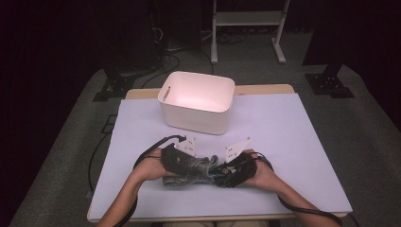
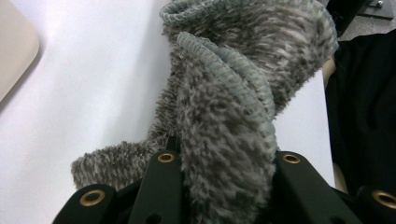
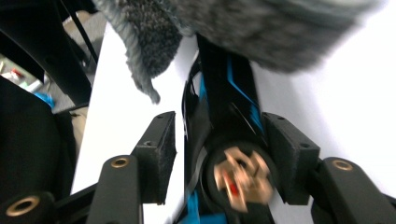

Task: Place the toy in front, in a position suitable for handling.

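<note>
left gripper (image 2: 224, 186) clamping fuzzy grey cloth (image 2: 233, 107) | right gripper (image 3: 219, 154) jaws standing apart around a black-and-blue cable-like object (image 3: 233, 88), pads not clearly pressing it | cloth lying bunched near front edge of table (image 1: 293, 142), between both grippers | white bin (image 1: 196, 101) at back edge, looking empty | judging: cloth still being handled, nothing binned yet

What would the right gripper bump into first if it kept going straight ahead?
Probably the black and blue tool already lying between its jaws, then the fuzzy grey cloth just beyond. The right gripper faces the left gripper, which holds that cloth; depth is unclear.
</note>
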Motion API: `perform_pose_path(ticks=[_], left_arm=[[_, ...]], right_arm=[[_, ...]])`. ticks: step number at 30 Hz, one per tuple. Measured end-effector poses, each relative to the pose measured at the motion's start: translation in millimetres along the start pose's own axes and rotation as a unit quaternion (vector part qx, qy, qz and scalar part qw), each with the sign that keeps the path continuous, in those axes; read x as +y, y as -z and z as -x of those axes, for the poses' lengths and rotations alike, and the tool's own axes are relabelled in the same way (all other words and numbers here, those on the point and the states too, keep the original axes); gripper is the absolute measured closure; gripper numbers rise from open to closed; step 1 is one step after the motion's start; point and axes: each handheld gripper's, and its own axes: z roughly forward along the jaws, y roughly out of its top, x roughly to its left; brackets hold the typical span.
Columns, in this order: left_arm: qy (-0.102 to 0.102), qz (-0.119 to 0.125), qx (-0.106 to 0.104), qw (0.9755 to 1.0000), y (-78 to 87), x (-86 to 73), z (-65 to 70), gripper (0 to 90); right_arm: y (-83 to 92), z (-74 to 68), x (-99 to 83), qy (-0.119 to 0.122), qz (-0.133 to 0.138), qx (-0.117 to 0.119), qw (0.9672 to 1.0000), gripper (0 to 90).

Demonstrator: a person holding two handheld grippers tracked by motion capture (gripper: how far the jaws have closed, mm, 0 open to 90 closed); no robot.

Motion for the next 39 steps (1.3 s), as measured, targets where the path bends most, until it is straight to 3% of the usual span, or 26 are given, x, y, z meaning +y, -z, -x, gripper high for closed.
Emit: perform_pose_path(ticks=[3,7,15,18,24,26,28,30,35,39], left_arm=[[0.006,0.005,-0.004,1.0000,0.1,1.0,-1.9,71.3],[0.009,0.012,-0.012,0.9998,0.9,2.5,-1.8,65.9],[0.018,0.028,-0.013,0.9994,2.8,3.3,-2.6,43.8],[0.009,0.025,-0.006,0.9996,3.0,3.4,-1.2,49.2],[0.023,0.035,0.002,0.9991,9.7,2.4,-1.5,38.8],[0.019,0.036,0.006,0.9992,10.4,2.3,-0.9,43.0],[0.009,0.038,0.024,0.9989,10.9,2.9,-0.3,62.8],[0.011,0.035,0.018,0.9992,9.8,4.1,-1.9,71.7],[0.001,0.018,0.013,0.9998,4.3,7.4,-0.3,75.7],[0.001,0.019,0.002,0.9998,4.1,8.1,-1.7,75.6]], right_arm=[[9.2,-2.0,-7.0,-0.011,0.013,-0.009,0.9998,55.8],[9.7,-5.3,-4.4,-0.002,0.003,-0.021,0.9998,56.2],[9.3,-3.5,-4.8,-0.006,0.005,-0.015,0.9999,56.1],[9.3,-3.3,-5.0,-0.008,0.007,-0.015,0.9998,56.1],[9.3,-2.5,-5.0,-0.009,0.008,-0.013,0.9998,56.1],[9.3,-2.4,-5.0,-0.012,0.008,-0.012,0.9998,56.0],[9.3,-2.3,-5.1,-0.014,0.009,-0.012,0.9998,56.0],[9.5,-2.1,-5.2,-0.016,0.011,-0.012,0.9997,55.9],[14.8,-2.1,-8.1,-0.021,0.016,-0.013,0.9996,50.6],[23.7,-4.8,-13.7,-0.021,0.017,-0.021,0.9994,55.4]])
